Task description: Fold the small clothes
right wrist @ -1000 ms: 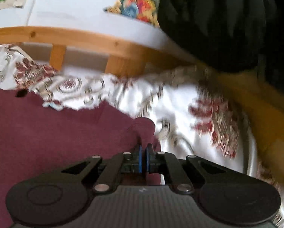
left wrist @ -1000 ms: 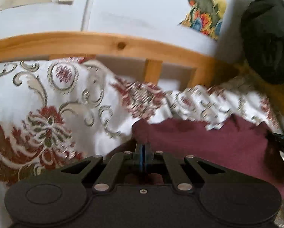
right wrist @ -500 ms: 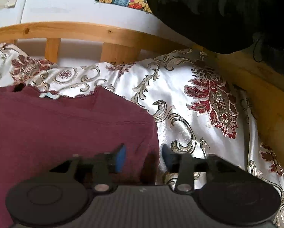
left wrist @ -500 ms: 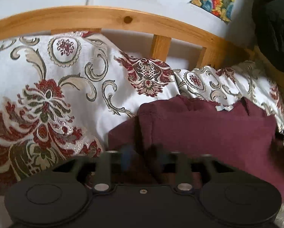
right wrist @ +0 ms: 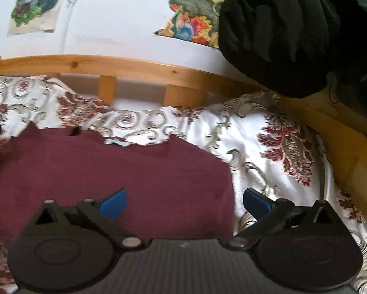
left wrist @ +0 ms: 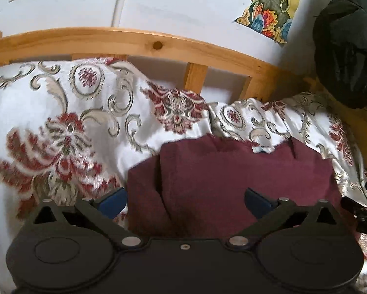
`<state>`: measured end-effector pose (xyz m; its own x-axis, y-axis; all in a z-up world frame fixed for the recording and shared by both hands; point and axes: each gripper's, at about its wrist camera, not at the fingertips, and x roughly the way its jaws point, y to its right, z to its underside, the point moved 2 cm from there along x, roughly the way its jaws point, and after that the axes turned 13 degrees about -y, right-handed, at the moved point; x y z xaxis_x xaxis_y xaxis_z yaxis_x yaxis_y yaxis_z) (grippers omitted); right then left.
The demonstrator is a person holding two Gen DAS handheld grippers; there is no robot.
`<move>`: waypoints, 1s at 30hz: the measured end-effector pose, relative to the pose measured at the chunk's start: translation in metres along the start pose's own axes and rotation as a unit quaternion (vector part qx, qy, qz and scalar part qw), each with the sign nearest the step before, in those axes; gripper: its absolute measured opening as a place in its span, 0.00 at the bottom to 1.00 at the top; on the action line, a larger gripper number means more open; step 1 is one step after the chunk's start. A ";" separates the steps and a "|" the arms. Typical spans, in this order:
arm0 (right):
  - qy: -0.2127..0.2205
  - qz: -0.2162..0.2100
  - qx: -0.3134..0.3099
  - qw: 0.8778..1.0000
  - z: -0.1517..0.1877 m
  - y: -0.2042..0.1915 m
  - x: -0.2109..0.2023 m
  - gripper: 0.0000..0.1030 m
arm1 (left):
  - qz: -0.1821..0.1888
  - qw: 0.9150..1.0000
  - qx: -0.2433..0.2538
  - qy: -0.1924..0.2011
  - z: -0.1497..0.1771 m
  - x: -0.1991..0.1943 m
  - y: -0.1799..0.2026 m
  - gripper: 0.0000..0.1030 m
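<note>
A maroon garment [left wrist: 232, 178] lies flat on a white bedspread with red floral print [left wrist: 60, 127]; it also shows in the right wrist view [right wrist: 109, 171]. My left gripper [left wrist: 185, 199] is open, its blue pads apart over the garment's left edge, where a fold shows. My right gripper [right wrist: 184, 202] is open over the garment's right edge. Neither holds cloth. A small light tag [right wrist: 116, 142] shows at the garment's far edge.
A wooden bed rail [left wrist: 134, 41] with slats runs behind the bedspread, against a white wall with colourful pictures [left wrist: 269, 7]. A black bundle of cloth [right wrist: 293, 31] sits at the right on a wooden surface. The other gripper's tip [left wrist: 364, 213] shows at the right edge.
Both grippers were shut on the garment's edges a second ago. They have opened wide, let go of the cloth and drawn back slightly; the garment now lies flat.
</note>
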<state>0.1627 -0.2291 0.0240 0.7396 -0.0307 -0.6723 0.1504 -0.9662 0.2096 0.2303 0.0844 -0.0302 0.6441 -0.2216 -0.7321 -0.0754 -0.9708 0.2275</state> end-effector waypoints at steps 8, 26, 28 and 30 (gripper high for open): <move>-0.022 -0.054 0.031 0.998 0.008 -0.026 -0.008 1.00 | -0.033 0.993 -0.091 -0.068 0.052 -0.021 -0.004 0.99; -0.092 -0.068 0.003 0.993 0.039 -0.094 0.023 1.00 | 0.054 0.984 -0.097 -0.142 0.063 0.033 -0.007 0.99; -0.079 -0.053 -0.004 0.995 0.047 -0.101 0.024 0.99 | 0.053 0.984 -0.090 -0.143 0.064 0.035 -0.006 0.99; -0.060 -0.034 -0.023 0.997 0.052 -0.109 0.022 0.99 | 0.052 0.985 -0.083 -0.144 0.064 0.038 -0.006 0.99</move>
<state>0.1285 -0.1383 -0.0510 0.6438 0.0018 -0.7652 0.2293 -0.9545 0.1906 0.2061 0.0758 -0.1001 0.3960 -0.3589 -0.8452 0.0121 -0.9184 0.3956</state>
